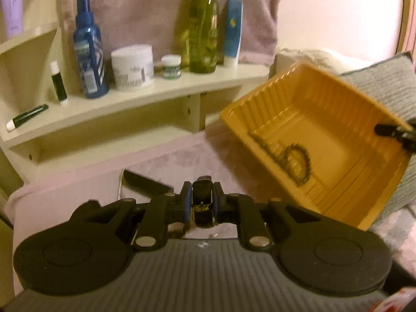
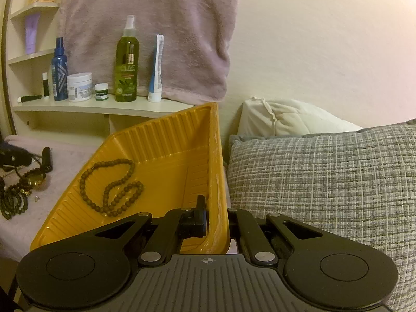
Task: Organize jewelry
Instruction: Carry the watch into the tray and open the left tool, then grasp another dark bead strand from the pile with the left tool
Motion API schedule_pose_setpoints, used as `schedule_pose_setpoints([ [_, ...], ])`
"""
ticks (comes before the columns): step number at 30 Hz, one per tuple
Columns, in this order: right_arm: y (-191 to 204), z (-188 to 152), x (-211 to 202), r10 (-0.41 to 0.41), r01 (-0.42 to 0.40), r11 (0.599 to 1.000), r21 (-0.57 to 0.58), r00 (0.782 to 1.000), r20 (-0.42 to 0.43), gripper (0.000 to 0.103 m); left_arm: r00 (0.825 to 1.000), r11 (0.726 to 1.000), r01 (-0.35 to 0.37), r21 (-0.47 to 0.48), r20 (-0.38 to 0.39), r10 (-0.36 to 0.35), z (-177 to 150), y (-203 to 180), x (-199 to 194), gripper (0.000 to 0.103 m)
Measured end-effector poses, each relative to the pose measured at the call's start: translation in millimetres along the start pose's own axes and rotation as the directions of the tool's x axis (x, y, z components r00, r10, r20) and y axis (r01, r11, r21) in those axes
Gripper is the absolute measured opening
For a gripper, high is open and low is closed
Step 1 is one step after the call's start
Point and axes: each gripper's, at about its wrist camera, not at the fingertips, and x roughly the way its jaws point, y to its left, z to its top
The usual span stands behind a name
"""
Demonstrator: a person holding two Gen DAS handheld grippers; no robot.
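Observation:
In the left wrist view my left gripper [image 1: 202, 195] is shut on a glossy black piece of jewelry [image 1: 204, 208] with a gold glint, held above the pink blanket. A yellow ribbed tray [image 1: 338, 119] hangs tilted at the right with a brown bead necklace [image 1: 296, 163] lying in it. My right gripper [image 1: 395, 131] grips its far wall. In the right wrist view the right gripper [image 2: 217, 218] is shut on the tray [image 2: 169, 156] wall, one finger inside and one outside. The bead necklace [image 2: 111, 187] lies on the tray floor. A heap of loose jewelry [image 2: 18, 195] lies on the blanket at the left.
A cream shelf [image 1: 161, 88] behind carries a blue bottle [image 1: 89, 49], a white jar [image 1: 132, 66], a green olive bottle [image 1: 204, 31] and tubes. A flat black object [image 1: 145, 186] lies on the blanket. A grey pillow [image 2: 325, 182] and a white pillow [image 2: 280, 117] fill the right.

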Motion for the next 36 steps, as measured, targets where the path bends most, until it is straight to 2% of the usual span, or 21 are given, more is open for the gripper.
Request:
schedule_pose_setpoints([
  [11,1.3,2.4,1.1,0.002,-0.002,1.000,-0.016,1.000,0.010,0.004,0.990,0.993,0.118,0.015,0.078,-0.119,31.2,-36.9,-14.5,0.014],
  [19,1.2,1.7,0.2,0.003,-0.003,1.000,-0.018,1.000,0.011,0.004,0.976,0.977,0.211,0.033,0.050,-0.213,23.3,-81.4,3.1,0.014],
  [23,0.8,1.6,0.0,0.003,-0.003,1.000,-0.016,1.000,0.010,0.004,0.972,0.972,0.230,0.036,0.031,-0.231,15.8,-95.6,11.0,0.014],
  [29,2.0,1.4,-0.8,0.005,-0.005,1.000,-0.020,1.000,0.011,0.004,0.971,0.973,0.231,0.028,0.055,-0.232,10.8,-98.4,10.2,0.021],
  [33,0.7,0.8,-1.4,0.012,-0.011,1.000,-0.019,1.000,0.011,0.004,0.983,0.985,0.172,-0.001,0.069,-0.171,6.7,-77.5,-2.0,0.021],
  [36,0.2,0.5,-0.8,0.012,-0.011,1.000,-0.014,1.000,0.008,0.004,0.993,0.995,0.094,-0.031,0.071,-0.091,-0.1,-50.1,-12.4,0.022],
])
